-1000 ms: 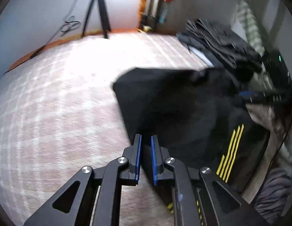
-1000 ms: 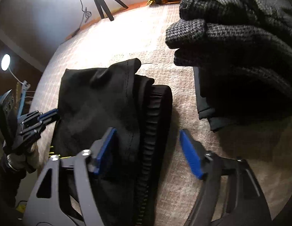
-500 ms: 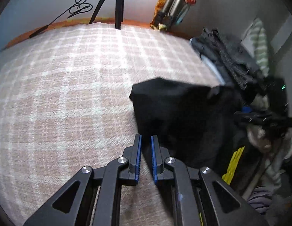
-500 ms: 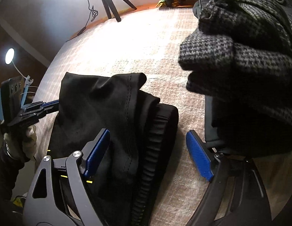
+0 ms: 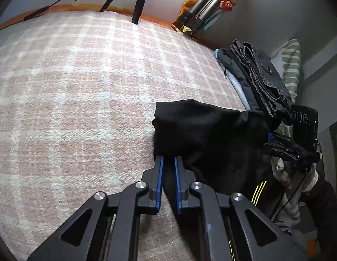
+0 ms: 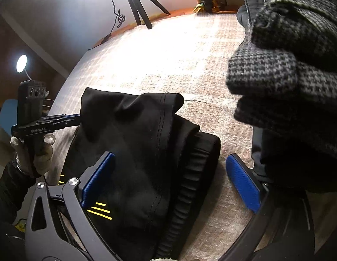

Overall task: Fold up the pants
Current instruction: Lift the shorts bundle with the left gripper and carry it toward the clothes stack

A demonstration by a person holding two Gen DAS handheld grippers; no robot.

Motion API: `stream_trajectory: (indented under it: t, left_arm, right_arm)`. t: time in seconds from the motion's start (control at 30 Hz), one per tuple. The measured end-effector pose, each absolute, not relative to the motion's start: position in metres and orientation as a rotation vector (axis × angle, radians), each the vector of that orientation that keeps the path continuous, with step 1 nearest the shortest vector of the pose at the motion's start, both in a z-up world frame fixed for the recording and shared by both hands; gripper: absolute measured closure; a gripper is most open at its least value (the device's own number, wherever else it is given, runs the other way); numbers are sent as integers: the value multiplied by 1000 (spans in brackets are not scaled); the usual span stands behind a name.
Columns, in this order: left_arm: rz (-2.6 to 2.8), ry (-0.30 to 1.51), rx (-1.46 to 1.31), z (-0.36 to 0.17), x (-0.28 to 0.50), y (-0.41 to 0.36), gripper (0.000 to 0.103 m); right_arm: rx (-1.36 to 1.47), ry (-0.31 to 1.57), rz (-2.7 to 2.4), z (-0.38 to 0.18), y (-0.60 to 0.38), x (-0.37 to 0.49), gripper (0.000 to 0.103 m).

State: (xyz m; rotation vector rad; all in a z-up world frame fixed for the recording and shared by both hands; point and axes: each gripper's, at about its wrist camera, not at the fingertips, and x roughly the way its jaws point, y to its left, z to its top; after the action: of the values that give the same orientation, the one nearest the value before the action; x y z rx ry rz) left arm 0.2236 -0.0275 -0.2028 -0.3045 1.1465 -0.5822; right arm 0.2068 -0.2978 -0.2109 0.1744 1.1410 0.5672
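Note:
The black pants (image 5: 207, 143) with yellow stripes lie folded on the pink plaid blanket (image 5: 81, 91); they also show in the right wrist view (image 6: 142, 152), ribbed waistband to the right. My left gripper (image 5: 168, 163) is shut on the pants' left edge and holds it over the folded part. It shows in the right wrist view (image 6: 77, 116) pinching that edge. My right gripper (image 6: 170, 178) is open, its blue pads straddling the pants' waistband end, gripping nothing.
A stack of folded dark and houndstooth garments (image 6: 294, 87) sits just right of the pants, also seen in the left wrist view (image 5: 255, 76). A tripod (image 6: 138, 6) stands at the blanket's far edge. A striped pillow (image 5: 292, 65) lies beyond the stack.
My left gripper has carried the pants' edge farther over, so the pants are folded more compactly. My right gripper has stayed open over the waistband and shifted slightly toward the garment stack.

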Motion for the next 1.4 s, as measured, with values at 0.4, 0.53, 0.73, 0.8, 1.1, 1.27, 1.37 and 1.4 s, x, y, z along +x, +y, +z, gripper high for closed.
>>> stream_trajectory:
  t: [0.4, 0.53, 0.73, 0.8, 1.1, 1.27, 1.37, 1.4]
  left_arm:
    - [-571, 1025, -210, -203, 212, -32, 86]
    - [-601, 1056, -278, -206, 221, -25, 86]
    - [-648, 1077, -360, -211, 233, -25, 83]
    - [-695, 1076, -387, -211, 237, -27, 65]
    - [-757, 1029, -377, -207, 241, -44, 43]
    - [-766, 1034, -403, -208, 243, -42, 44]
    - [-769, 1026, -375, -207, 241, -44, 44]
    - [-769, 1025, -375, -207, 241, -45, 46]
  right_arm:
    - [128, 1130, 552, -211, -294, 206, 0]
    - [135, 1129, 576, -211, -297, 207, 0]
    - [151, 1113, 603, -212, -298, 209, 0]
    - [165, 1103, 615, -212, -299, 210, 0]
    - [182, 1117, 627, -211, -308, 207, 19]
    - [238, 1167, 638, -212, -329, 199, 27]
    - [273, 1147, 639, -213, -331, 200, 27]
    - [287, 1141, 639, -214, -329, 202, 27]
